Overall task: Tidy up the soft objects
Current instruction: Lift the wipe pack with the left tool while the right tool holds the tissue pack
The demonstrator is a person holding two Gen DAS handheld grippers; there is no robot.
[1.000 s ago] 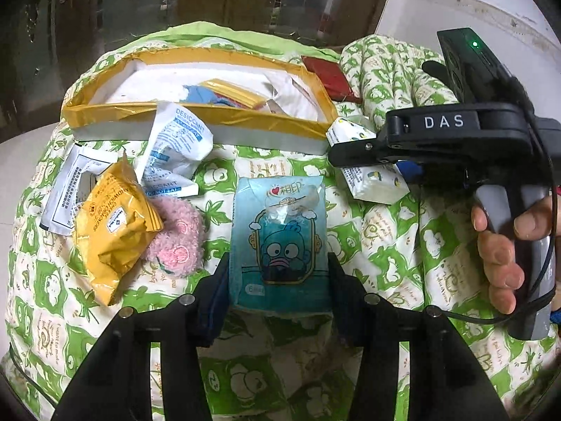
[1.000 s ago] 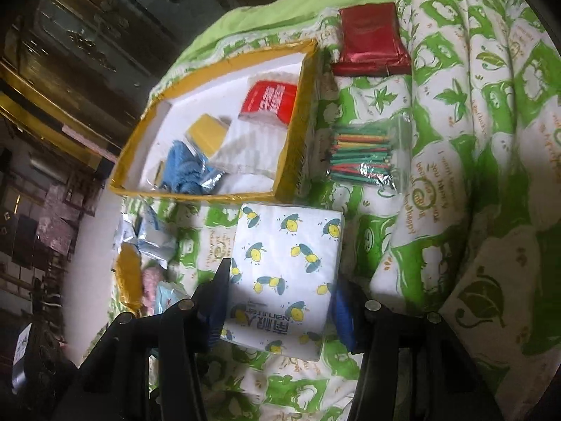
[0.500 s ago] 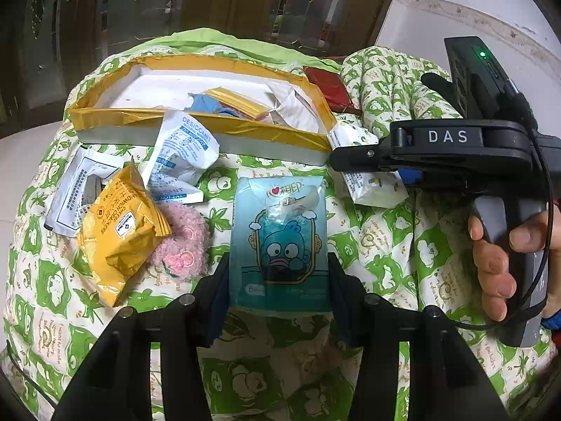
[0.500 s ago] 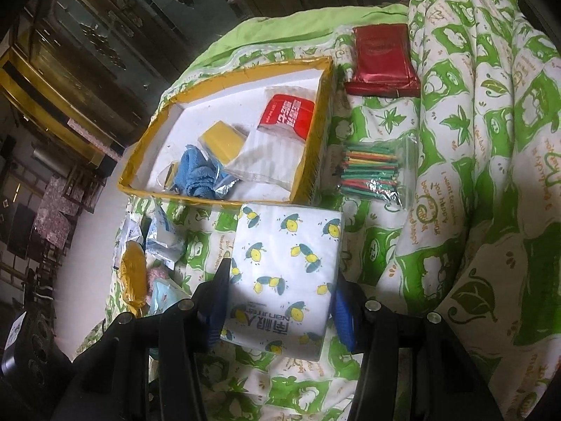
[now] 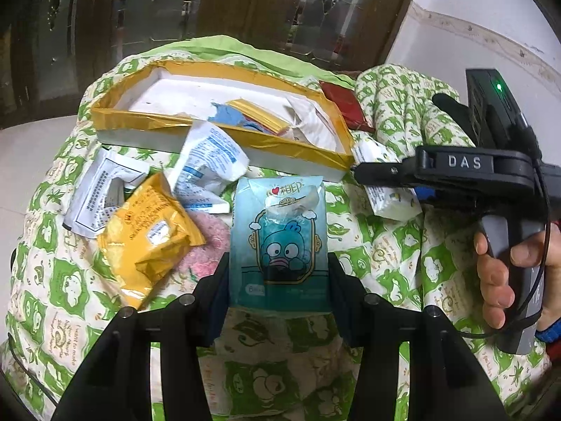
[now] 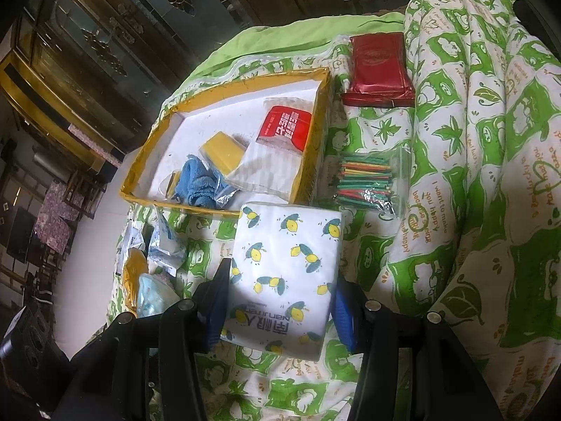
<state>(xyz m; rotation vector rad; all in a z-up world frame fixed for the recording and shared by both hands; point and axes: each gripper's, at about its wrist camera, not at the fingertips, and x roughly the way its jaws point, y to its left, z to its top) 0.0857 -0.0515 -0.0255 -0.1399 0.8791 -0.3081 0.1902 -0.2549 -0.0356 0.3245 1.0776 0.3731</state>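
Note:
My left gripper [image 5: 278,289] is shut on a light blue tissue pack [image 5: 280,235] with a cartoon face, held just above the green-and-white quilt. My right gripper [image 6: 280,298] is shut on a white tissue pack [image 6: 285,277] printed with lemons; the same gripper [image 5: 382,172] shows from the side in the left wrist view, a hand on its grip. Beyond both lies a shallow white box with a yellow-taped rim [image 5: 217,126] [image 6: 315,133]. It holds a blue cloth [image 6: 196,182], a yellow sponge [image 6: 222,152] and a red-and-white packet [image 6: 284,129].
On the quilt left of the blue pack lie a yellow snack bag [image 5: 147,235], a pink fuzzy item [image 5: 207,245], a white desiccant packet [image 5: 207,165] and a flat white sachet [image 5: 98,193]. A bag of coloured sticks [image 6: 364,180] and a dark red pack [image 6: 378,70] lie right of the box.
Both views have tilted up a little, showing more of the box and its contents. Each gripper still holds its tissue pack the same way.

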